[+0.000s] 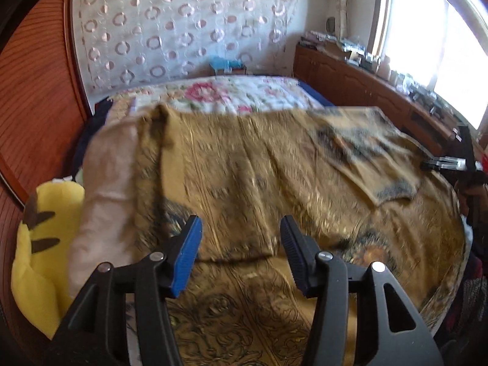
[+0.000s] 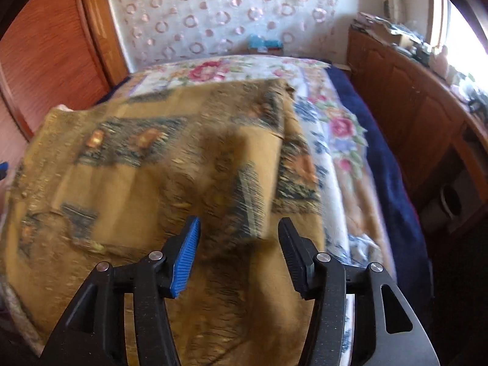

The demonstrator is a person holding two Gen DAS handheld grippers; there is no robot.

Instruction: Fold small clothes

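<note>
My left hand-held gripper (image 1: 241, 256) stands with its jaws apart and nothing between them, poised above the mustard-brown patterned garment (image 1: 250, 164) spread across the bed (image 1: 213, 91). My right hand-held gripper (image 2: 239, 256) is likewise parted and empty, over the same garment (image 2: 158, 167), whose dark-banded edge lies toward twelve o'clock. The floral quilt (image 2: 338, 128) shows at two o'clock of it in the right view. A yellow plush toy (image 1: 39, 250) sits at nine o'clock in the left view, beside a pale pillow (image 1: 103, 201).
</note>
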